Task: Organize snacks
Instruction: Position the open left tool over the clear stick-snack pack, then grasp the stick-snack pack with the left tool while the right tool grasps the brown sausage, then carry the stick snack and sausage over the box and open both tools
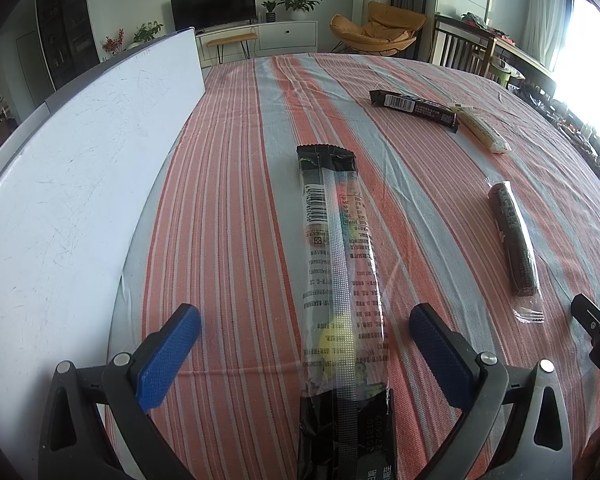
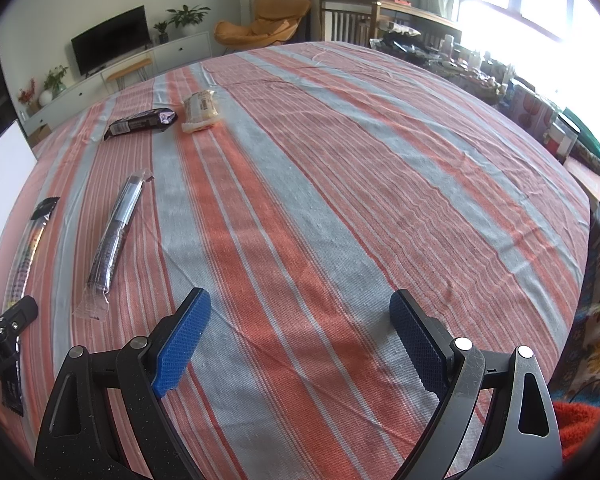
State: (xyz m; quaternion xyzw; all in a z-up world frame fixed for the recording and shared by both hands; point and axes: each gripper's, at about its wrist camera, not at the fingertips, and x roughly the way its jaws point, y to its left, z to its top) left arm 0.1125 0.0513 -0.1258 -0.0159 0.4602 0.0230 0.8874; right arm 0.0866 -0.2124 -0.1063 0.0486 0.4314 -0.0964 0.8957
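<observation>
1. Straddling the long clear-wrapped snack stick [image 1: 340,280] lengthwise, the left gripper [image 1: 304,328] is spread wide, pads clear of it; a brown sausage stick [image 1: 514,240] lies right.
2. Right gripper [image 2: 300,320] gapes released over bare striped tablecloth [image 2: 340,200]; snacks lie far left.

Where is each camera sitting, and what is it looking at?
Left wrist: sits on the left gripper, looking along its open fingers at a long snack packet lying between them; a white board stands left.
Right wrist: sits on the right gripper, open over bare striped tablecloth.
Shared: both see the packet, a brown snack stick, the cloth and the TV.
</observation>
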